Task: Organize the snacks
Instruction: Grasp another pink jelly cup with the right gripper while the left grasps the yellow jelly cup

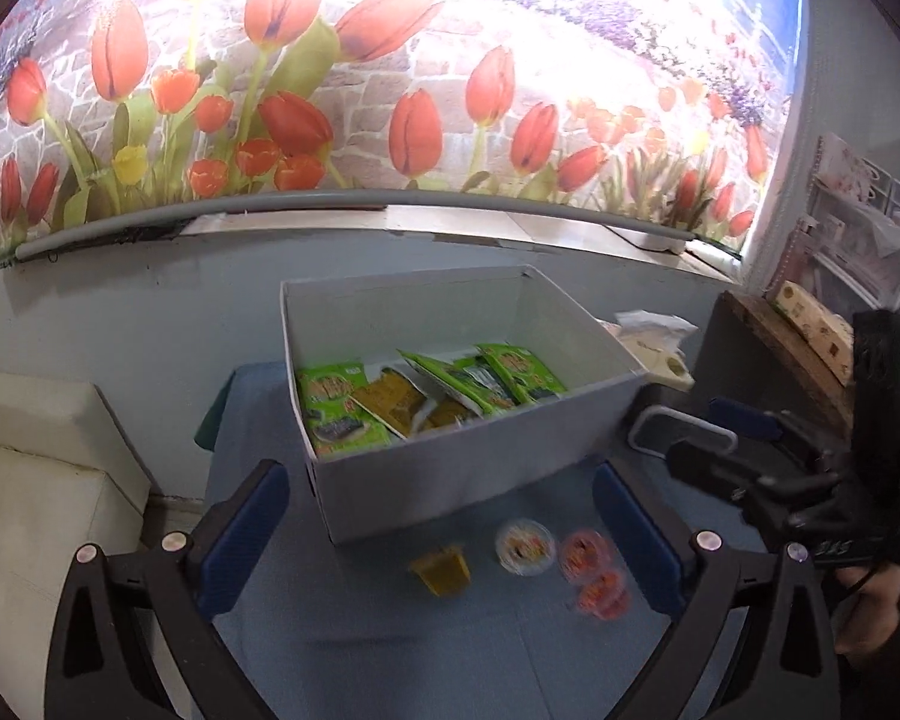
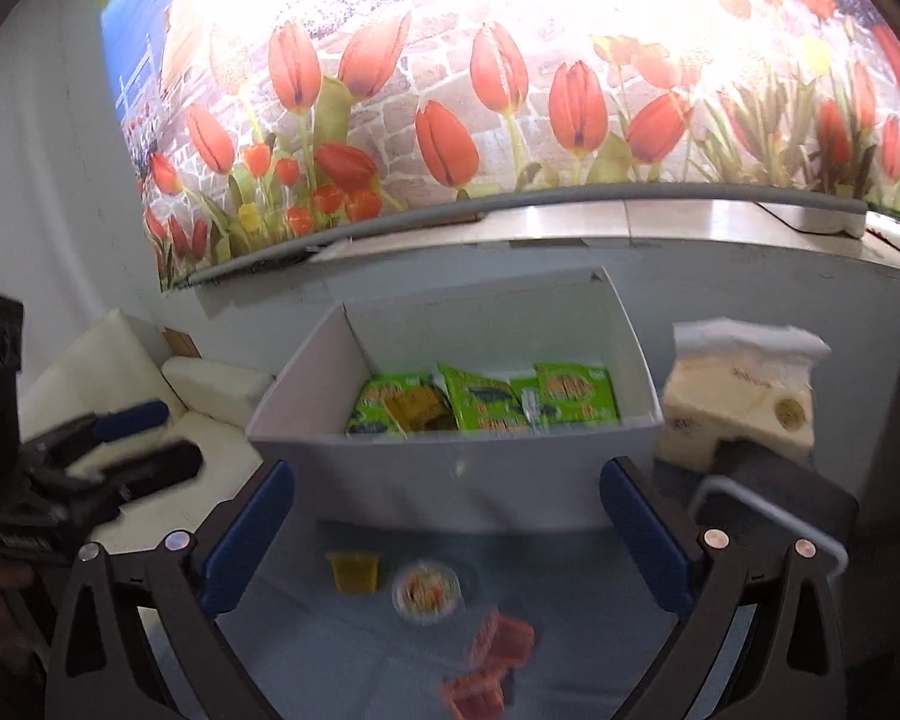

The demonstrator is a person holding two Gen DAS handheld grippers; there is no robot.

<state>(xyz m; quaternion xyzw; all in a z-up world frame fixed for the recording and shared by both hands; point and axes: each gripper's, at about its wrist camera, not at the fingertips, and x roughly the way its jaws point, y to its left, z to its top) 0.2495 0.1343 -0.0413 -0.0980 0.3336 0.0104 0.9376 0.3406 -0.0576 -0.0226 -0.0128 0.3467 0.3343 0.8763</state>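
Green packets (image 1: 513, 381), seemingly orange cups (image 1: 588, 549)

Your left wrist camera looks forward and slightly down along its jaws at the white box (image 1: 468, 396), from near the counter (image 1: 390, 648), with the tulip mural (image 1: 390, 90) beyond. It catches your right gripper (image 1: 699, 429) at its right edge. Your right wrist camera faces the same way, set further right; your left gripper (image 2: 150, 435) shows at its left edge. Both views share the box, the jelly cups (image 2: 429, 591) and the mural.
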